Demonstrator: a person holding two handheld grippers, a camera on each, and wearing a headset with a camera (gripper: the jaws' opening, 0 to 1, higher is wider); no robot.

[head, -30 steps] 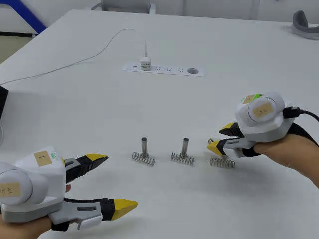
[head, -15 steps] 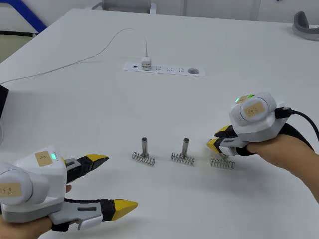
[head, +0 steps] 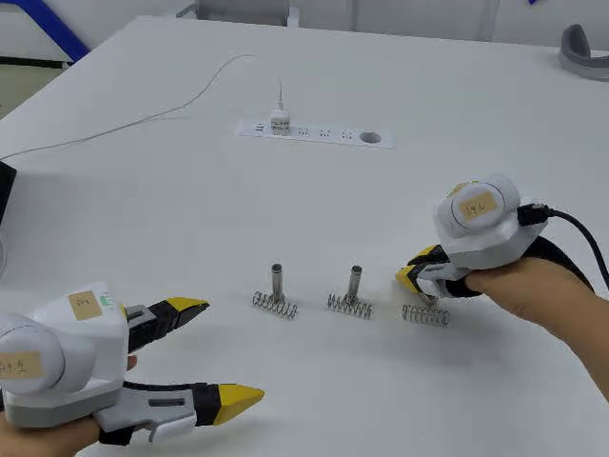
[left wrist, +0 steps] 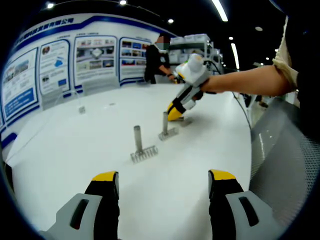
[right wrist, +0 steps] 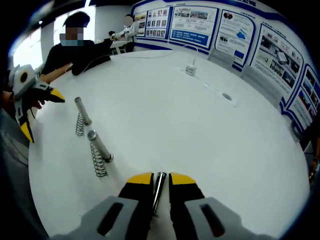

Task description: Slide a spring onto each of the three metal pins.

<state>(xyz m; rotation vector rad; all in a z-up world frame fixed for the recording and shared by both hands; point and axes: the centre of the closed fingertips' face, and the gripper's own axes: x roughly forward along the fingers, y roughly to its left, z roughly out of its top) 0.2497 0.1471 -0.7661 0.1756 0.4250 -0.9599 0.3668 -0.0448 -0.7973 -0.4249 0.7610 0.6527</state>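
Yellow-tipped right gripper (head: 411, 276) has sunk — jaws nip the slim steel pin (right wrist: 159, 186); left gripper (head: 233, 347) gapes empty. Steady it upright for its wire spring (head: 424, 315).

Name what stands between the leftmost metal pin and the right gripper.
Head view: the middle grey metal pin, a coiled steel spring at its foot. The right gripper is shut on the third pin.

The left tool (head: 231, 348) hung low with its jaws spread wide, while the right tool (head: 409, 274), forearm stretched out behind it, pinched a pin (right wrist: 159, 186)
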